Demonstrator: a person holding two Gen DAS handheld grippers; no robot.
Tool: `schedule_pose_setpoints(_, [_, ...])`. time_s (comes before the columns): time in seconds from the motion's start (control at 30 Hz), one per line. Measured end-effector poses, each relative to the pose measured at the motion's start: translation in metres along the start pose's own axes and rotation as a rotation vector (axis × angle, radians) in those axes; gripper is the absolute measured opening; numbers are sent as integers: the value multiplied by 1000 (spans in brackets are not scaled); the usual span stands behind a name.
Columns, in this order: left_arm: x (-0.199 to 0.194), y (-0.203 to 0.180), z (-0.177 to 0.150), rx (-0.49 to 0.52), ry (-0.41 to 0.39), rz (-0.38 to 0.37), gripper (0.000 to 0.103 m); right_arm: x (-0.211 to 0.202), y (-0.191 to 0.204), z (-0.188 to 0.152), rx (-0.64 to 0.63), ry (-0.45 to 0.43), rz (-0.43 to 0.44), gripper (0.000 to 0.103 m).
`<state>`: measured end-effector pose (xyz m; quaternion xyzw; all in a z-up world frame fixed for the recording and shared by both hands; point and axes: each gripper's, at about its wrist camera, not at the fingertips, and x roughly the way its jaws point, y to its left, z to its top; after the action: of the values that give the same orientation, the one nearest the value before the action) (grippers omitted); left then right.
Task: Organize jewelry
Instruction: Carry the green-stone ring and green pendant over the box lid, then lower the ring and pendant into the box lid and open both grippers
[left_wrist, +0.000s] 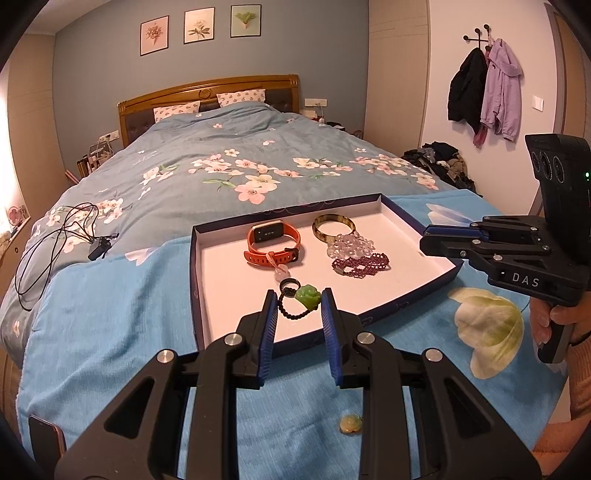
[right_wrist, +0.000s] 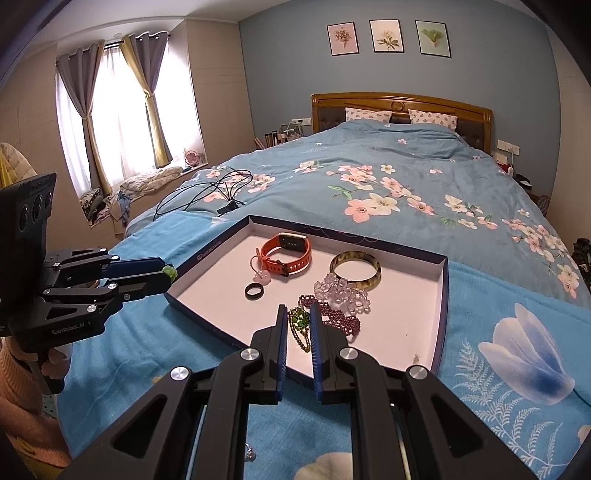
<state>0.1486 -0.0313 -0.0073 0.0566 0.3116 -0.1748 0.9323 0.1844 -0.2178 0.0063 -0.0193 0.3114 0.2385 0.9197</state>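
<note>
A dark-blue tray (left_wrist: 195, 280) with a white floor lies on the blue blanket. In it are an orange smartwatch (left_wrist: 273, 240), a horn-coloured bangle (left_wrist: 334, 225), a clear crystal bracelet (left_wrist: 351, 245), a maroon bead bracelet (left_wrist: 362, 264), a black ring (left_wrist: 288, 285) and a pink charm (left_wrist: 281, 273). My left gripper (left_wrist: 299, 292) is shut on a green carved pendant (left_wrist: 308, 297), and its black bead cord hangs over the tray's near edge. My right gripper (right_wrist: 297, 308) is shut on a green bead ornament (right_wrist: 298, 319) with a gold chain, above the tray's near right part.
A small yellowish pendant (left_wrist: 351, 424) lies on the blanket in front of the tray. A black cable (left_wrist: 55, 240) is coiled on the flowered duvet to the left. A phone's corner (left_wrist: 44, 435) shows at the bottom left. A person's hand (left_wrist: 554, 325) grips the right handle.
</note>
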Motion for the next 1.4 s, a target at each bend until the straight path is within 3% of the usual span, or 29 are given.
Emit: schedule_pose_setpoints(1.4, [53, 6, 18, 11, 62, 33, 24, 47, -14, 18, -48, 80, -27, 10])
